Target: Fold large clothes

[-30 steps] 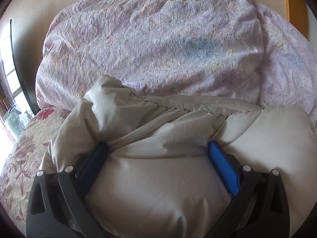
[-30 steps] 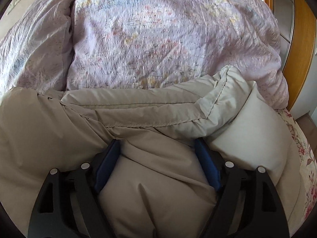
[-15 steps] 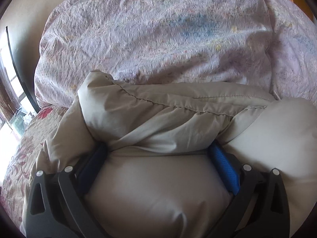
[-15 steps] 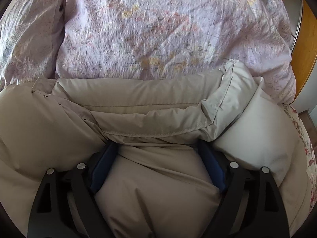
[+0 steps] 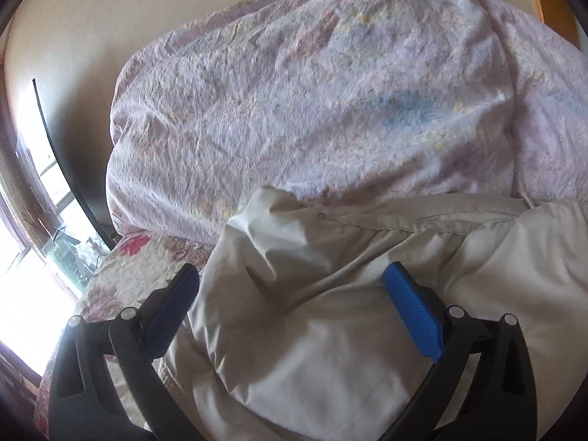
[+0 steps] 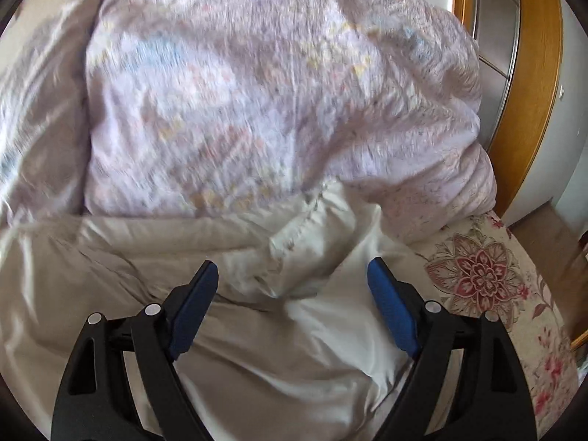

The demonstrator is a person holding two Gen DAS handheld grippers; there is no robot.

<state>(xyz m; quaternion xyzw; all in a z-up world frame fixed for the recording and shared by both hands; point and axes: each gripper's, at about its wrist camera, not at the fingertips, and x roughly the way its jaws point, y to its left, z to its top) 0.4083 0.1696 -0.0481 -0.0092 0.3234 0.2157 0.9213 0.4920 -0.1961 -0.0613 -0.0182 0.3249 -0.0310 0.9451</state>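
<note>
Both the left gripper and right gripper stand spread wide above the puffy beige jacket, gripping nothing. The jacket lies bunched on the floral bed, its edges cut off, against a blurred lilac duvet.

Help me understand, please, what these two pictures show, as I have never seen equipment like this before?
No robot arm is here: a person holds a two-finger gripper in each hand, and a fisheye camera on each looks forward along its fingers. One picture comes from the left gripper, the other from the right gripper; the black frames with blue pads are the fingers. Both stand wide open over a puffy beige garment, with nothing pinched in either. It lies on a flowered bedspread. Behind it is a heap of pale lilac bedding. The right view is blurred, so fine detail there is unclear.
</note>
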